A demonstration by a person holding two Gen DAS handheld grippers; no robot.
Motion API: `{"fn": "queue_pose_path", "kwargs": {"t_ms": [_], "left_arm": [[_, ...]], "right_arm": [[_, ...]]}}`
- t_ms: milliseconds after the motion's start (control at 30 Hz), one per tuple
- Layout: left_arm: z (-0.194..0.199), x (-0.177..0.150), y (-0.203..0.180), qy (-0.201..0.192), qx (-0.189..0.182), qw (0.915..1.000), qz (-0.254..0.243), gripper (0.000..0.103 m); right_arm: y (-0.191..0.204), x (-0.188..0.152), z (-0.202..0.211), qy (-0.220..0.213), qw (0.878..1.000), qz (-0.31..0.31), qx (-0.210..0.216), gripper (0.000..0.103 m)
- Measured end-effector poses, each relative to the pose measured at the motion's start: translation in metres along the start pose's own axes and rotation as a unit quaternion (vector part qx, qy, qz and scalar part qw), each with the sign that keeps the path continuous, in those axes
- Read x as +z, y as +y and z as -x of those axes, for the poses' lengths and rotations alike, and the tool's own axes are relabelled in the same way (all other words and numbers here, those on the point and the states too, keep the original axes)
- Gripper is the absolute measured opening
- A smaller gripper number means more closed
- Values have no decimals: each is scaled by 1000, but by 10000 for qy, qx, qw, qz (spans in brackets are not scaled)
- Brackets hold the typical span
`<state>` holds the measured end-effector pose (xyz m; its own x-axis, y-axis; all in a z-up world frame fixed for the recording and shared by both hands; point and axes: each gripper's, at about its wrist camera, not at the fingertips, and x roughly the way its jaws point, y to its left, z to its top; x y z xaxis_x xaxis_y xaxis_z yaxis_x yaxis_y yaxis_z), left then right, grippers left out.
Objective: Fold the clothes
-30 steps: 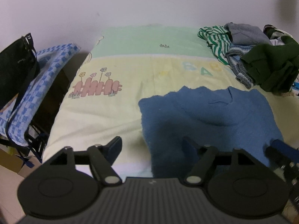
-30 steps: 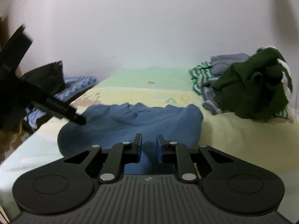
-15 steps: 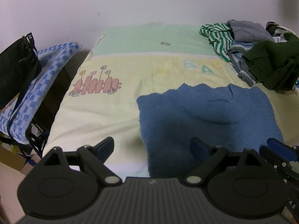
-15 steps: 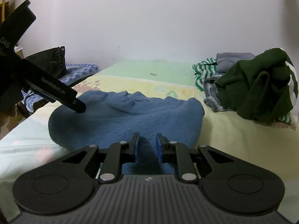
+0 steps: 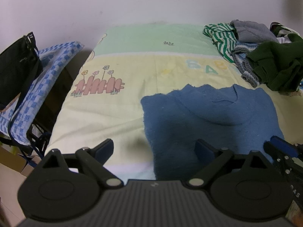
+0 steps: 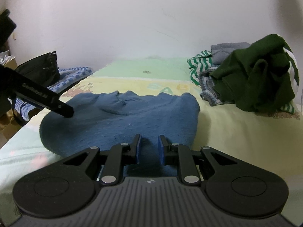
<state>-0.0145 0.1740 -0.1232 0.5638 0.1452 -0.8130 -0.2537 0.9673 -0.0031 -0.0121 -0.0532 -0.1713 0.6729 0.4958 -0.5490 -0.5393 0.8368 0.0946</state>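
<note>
A blue sweater (image 5: pixel 210 117) lies folded flat on the bed, collar towards the wall; it also shows in the right wrist view (image 6: pixel 132 117). My left gripper (image 5: pixel 154 147) is wide open above the sweater's near left edge, holding nothing. My right gripper (image 6: pixel 148 145) hovers low over the sweater's near right part, jaws a small gap apart with nothing between them. Its fingers (image 5: pixel 280 145) show at the lower right of the left wrist view. A finger of the left gripper (image 6: pixel 62 109) shows over the sweater's left side.
A pile of unfolded clothes (image 5: pixel 265 60) with a dark green top (image 6: pixel 253 79) sits at the bed's far right. A black bag (image 5: pixel 15 68) on a blue checked cloth (image 5: pixel 43 71) stands left of the bed. The wall is behind.
The left gripper has opened wider and drawn back a little. The right gripper has dropped lower towards the sweater's near edge and opened slightly.
</note>
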Motion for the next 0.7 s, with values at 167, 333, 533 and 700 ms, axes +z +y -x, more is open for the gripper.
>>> {"fn": "queue_pose_path", "kwargs": {"t_ms": [167,333,533,700], "left_arm": [[30,-10,-2,-436,-265,9983,-291,100],[48,-28,-17,-662,-700,9932,-659,100],[28,-43,-24,-523,-878,9922,-717,76],[0,-51,-6,-234,-1118,9930,-313,88]], "right_arm": [[-3,2,-2,63,10000,-53,-47,20],[-3,1,-4,71,9999,-76,-70,21],[-6,1,-5,54,9999,-133,-74,23],[-8,2,-3,72,9999,-120,-37,23]]}}
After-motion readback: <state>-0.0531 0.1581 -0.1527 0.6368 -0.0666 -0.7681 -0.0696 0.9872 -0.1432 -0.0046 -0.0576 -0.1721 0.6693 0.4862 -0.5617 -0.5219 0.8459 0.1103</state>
